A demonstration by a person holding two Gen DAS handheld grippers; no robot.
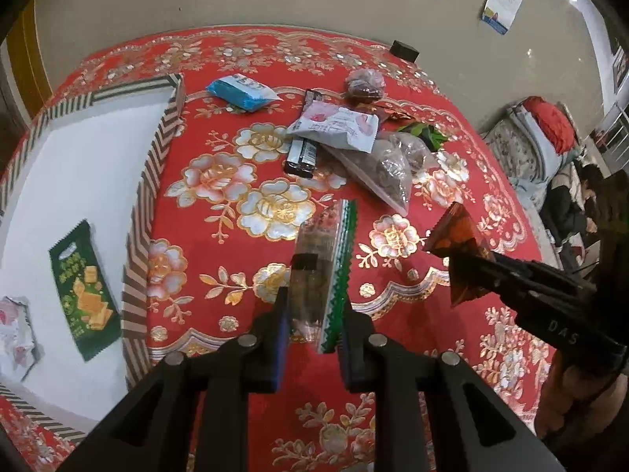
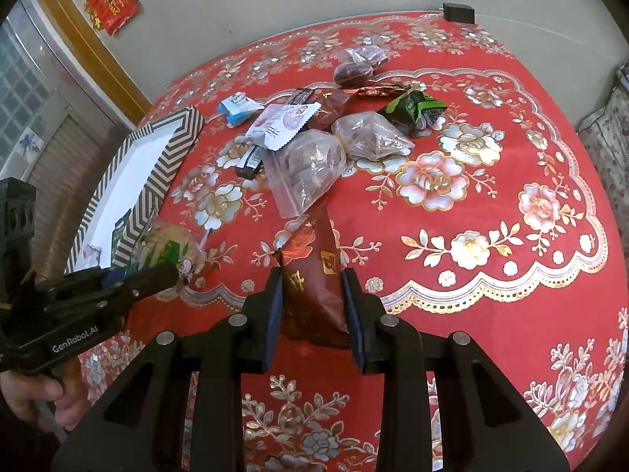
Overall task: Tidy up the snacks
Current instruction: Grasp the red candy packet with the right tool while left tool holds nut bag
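My left gripper (image 1: 314,301) is shut on a clear snack packet (image 1: 320,259) with a green and white zigzag edge, held above the red flowered tablecloth. To its left stands a striped box (image 1: 151,196) with a white floor, holding a green cracker packet (image 1: 84,291) and a white-pink packet (image 1: 15,326). My right gripper (image 2: 311,275) is shut on a dark red packet (image 2: 310,271) with gold print. In the left wrist view, the right gripper (image 1: 471,261) hangs at the right with that red packet (image 1: 458,232). The right wrist view shows the left gripper (image 2: 165,271) by the box (image 2: 157,165).
A pile of snacks lies mid-table: a blue packet (image 1: 241,90), a white-pink packet (image 1: 338,126), a black bar (image 1: 300,153), clear bags (image 1: 389,165), a green packet (image 2: 412,108) and round brown packs (image 2: 352,72). A small black block (image 1: 404,50) sits at the far edge. A hand (image 2: 35,397) grips the left tool.
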